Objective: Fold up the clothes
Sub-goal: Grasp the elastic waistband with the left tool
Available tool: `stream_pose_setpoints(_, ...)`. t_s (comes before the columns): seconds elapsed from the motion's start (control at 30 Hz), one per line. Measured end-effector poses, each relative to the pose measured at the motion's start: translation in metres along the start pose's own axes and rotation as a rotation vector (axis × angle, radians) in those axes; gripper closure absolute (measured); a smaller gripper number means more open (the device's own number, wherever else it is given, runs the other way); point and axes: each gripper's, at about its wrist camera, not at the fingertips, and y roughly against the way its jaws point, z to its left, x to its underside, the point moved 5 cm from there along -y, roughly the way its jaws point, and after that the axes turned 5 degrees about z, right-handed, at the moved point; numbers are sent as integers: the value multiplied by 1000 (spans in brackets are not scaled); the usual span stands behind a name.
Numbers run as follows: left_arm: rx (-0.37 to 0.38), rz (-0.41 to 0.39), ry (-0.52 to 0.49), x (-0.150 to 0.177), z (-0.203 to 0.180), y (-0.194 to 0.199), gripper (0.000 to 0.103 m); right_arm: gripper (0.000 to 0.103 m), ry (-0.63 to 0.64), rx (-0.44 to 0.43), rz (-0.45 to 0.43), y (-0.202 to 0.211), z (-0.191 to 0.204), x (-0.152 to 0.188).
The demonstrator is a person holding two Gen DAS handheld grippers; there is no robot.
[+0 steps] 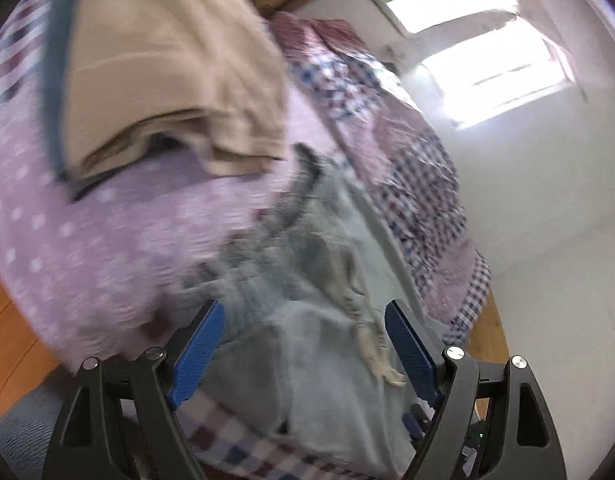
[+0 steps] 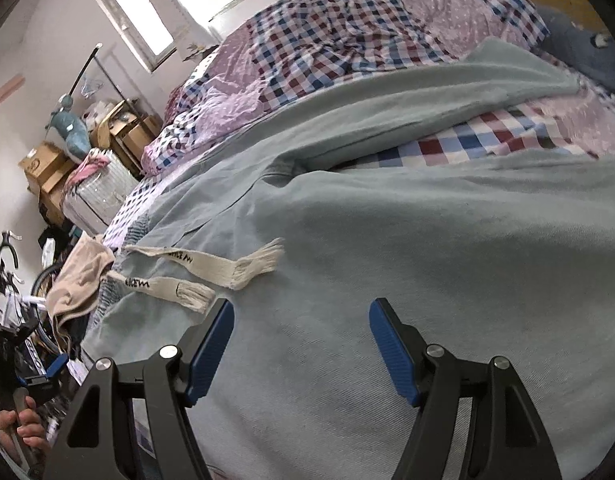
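A light blue-grey hooded sweatshirt (image 2: 387, 280) lies spread over the bed, one sleeve (image 2: 427, 92) stretched out toward the far side. Its two cream drawstrings (image 2: 211, 268), printed with black letters, rest on the chest. My right gripper (image 2: 301, 312) hovers open just above the sweatshirt's body, with nothing between its blue pads. In the blurred left wrist view the same sweatshirt (image 1: 307, 280) runs away from me, and my left gripper (image 1: 305, 316) stands open over it, holding nothing. A folded beige garment (image 1: 167, 80) lies on top of a dark one beyond it.
The bed carries a pink dotted and checked quilt (image 2: 347, 32). Cardboard boxes (image 2: 43, 164), a pale suitcase (image 2: 99, 196), a plush toy (image 2: 73, 132) and a bicycle (image 2: 11, 280) crowd the room's far side. A hand (image 2: 25, 426) shows at lower left. Wooden floor (image 1: 11, 328) borders the bed.
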Motion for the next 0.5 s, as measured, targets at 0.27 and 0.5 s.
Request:
stream_pose_setpoints(0.27,-102,37,-8,16,14,-12,18,29,141,42,-45,9,22,4)
stream_pose_setpoints(0.5,-181,94,15,20,27,-27,18,29,294,69,-82,16,51,14)
